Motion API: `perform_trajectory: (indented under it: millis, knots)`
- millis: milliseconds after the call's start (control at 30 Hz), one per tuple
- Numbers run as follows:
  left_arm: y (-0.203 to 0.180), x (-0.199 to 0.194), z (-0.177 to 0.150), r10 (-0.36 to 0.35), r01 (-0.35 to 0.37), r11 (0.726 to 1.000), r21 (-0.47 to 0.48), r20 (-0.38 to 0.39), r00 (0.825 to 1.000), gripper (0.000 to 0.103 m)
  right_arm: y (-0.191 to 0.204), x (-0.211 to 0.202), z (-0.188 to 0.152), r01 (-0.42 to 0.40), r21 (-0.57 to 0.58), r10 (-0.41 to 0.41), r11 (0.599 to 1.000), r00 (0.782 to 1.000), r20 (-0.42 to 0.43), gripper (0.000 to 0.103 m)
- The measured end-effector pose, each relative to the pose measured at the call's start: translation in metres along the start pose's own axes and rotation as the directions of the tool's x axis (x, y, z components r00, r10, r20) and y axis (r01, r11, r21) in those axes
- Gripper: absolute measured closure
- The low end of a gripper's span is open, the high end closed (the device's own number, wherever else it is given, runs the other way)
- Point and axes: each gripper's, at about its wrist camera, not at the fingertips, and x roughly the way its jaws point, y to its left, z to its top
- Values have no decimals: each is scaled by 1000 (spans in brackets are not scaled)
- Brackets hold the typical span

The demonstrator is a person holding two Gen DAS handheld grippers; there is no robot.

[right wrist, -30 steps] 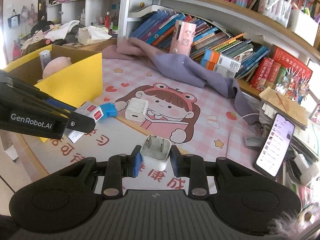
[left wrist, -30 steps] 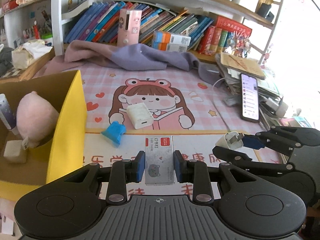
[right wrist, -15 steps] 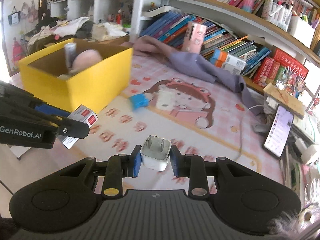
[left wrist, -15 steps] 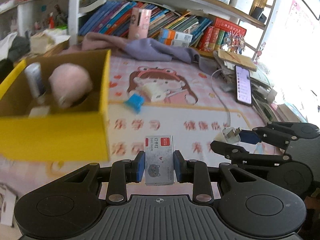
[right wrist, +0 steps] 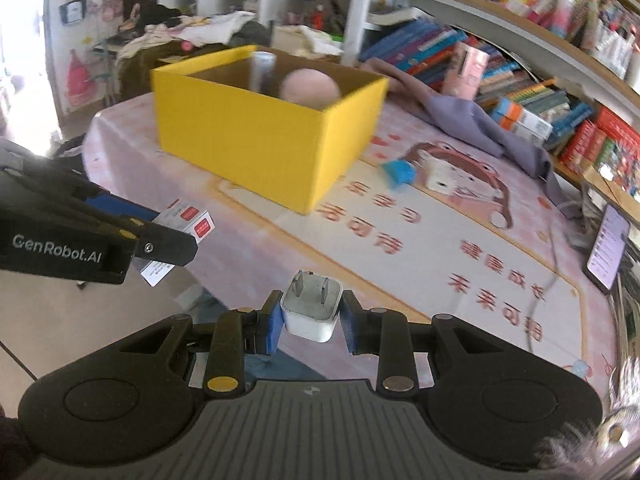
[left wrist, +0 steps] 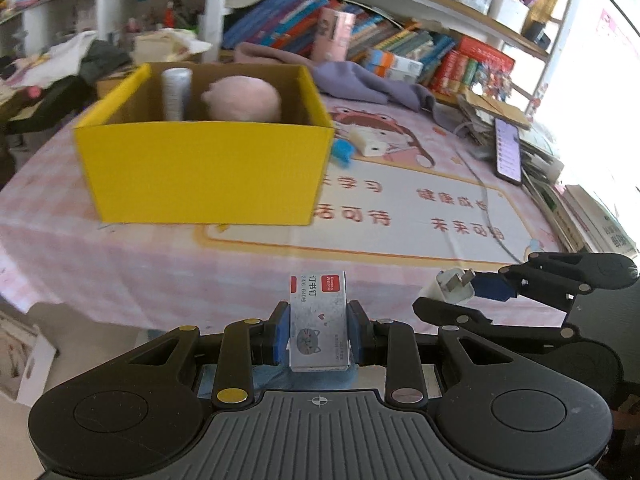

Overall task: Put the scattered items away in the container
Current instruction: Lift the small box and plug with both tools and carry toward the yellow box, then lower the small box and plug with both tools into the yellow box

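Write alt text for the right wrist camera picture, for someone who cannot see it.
The right gripper holds a white plug adapter above a pink cartoon table mat, facing an open yellow box that contains a pink plush toy and a tube. At the left, the left gripper holds a small staple box.

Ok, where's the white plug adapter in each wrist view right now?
Left wrist view: white plug adapter at lower right, held in the right gripper.
Right wrist view: bottom centre, between that gripper's own fingers.
Shared landmark: yellow box, upper left in the left view, upper centre-left in the right.
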Motion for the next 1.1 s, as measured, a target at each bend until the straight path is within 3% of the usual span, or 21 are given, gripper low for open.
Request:
perform_trajectory:
  millis: [667, 1100]
  knots:
    - [52, -39, -10, 40, -33, 996, -89, 83, 996, 74, 56, -6, 23, -84, -103, 86, 991, 996, 13, 75]
    - [73, -41, 1, 91, -78, 989, -124, 105, 990, 74, 66, 6, 50, -122, -153, 130, 981, 991, 42, 75]
